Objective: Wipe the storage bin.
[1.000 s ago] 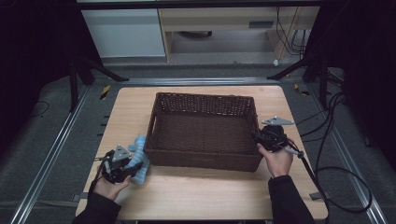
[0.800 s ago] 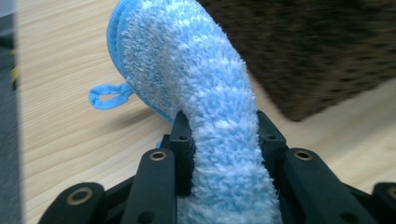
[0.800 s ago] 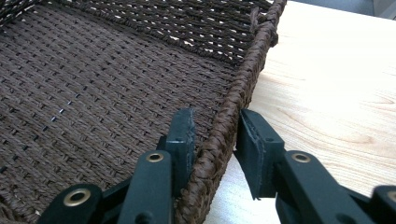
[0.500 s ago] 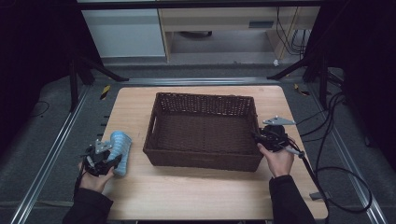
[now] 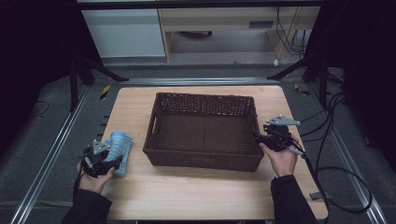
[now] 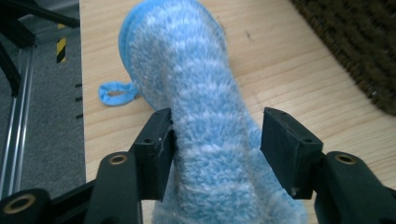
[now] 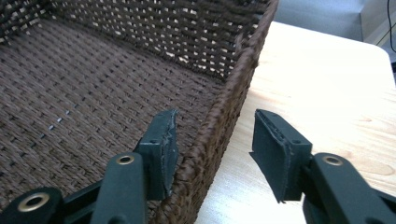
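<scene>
A fluffy light-blue striped sock (image 5: pixel 120 143) (image 6: pixel 187 70) lies on the wooden table (image 5: pixel 196 196), left of the dark wicker basket (image 5: pixel 201 158). My left gripper (image 5: pixel 113 157) (image 6: pixel 215 135) has just been opening its jaws. The sock's lower part sits between them, brushing one pad with a gap to the other. My right gripper (image 5: pixel 258 136) (image 7: pixel 215 135) straddles the basket's right wall (image 7: pixel 224 116) near the front corner. Its jaws have also just been opening, with one pad inside the basket and one outside, neither pressing the wall.
The basket (image 7: pixel 93 74) holds nothing inside. A small blue loop (image 6: pixel 114 92) sticks out of the sock near the table's left edge. Metal rails (image 5: pixel 51 154) run along both sides of the table, and cables (image 5: pixel 327 140) trail at the right.
The left hand moved left, away from the basket, with the sock, and its jaws have let go of the sock. The right hand stayed at the basket wall.
</scene>
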Available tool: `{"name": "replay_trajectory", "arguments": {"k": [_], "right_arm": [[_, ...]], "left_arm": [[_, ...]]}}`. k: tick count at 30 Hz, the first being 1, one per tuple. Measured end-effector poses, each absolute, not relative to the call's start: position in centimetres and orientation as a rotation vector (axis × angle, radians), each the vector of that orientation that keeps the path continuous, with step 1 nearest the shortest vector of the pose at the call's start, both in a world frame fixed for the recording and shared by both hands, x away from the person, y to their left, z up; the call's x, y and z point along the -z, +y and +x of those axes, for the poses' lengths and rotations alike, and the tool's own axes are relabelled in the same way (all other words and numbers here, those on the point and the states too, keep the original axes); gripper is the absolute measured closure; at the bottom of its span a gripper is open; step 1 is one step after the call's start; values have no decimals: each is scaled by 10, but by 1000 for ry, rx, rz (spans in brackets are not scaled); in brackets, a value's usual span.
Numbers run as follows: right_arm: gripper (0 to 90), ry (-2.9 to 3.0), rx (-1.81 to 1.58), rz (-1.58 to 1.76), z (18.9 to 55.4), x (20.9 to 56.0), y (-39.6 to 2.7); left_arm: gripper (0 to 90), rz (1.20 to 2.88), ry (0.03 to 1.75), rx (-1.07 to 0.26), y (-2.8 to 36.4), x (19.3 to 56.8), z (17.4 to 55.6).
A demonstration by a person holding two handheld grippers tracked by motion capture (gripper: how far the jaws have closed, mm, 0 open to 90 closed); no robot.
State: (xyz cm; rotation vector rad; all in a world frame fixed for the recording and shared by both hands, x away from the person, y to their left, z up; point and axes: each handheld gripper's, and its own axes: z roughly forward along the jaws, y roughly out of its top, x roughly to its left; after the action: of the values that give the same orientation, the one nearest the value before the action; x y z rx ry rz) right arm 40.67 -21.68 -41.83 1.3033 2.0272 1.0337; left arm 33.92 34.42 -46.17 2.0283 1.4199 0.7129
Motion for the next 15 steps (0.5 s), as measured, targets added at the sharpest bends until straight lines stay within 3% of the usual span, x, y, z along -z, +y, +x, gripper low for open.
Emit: {"name": "replay_trajectory", "arguments": {"k": [15], "right_arm": [[506,2060,-1083,1289,399,405,-224]], "left_arm": [[398,1930,1347,-712,331,425,343]]}}
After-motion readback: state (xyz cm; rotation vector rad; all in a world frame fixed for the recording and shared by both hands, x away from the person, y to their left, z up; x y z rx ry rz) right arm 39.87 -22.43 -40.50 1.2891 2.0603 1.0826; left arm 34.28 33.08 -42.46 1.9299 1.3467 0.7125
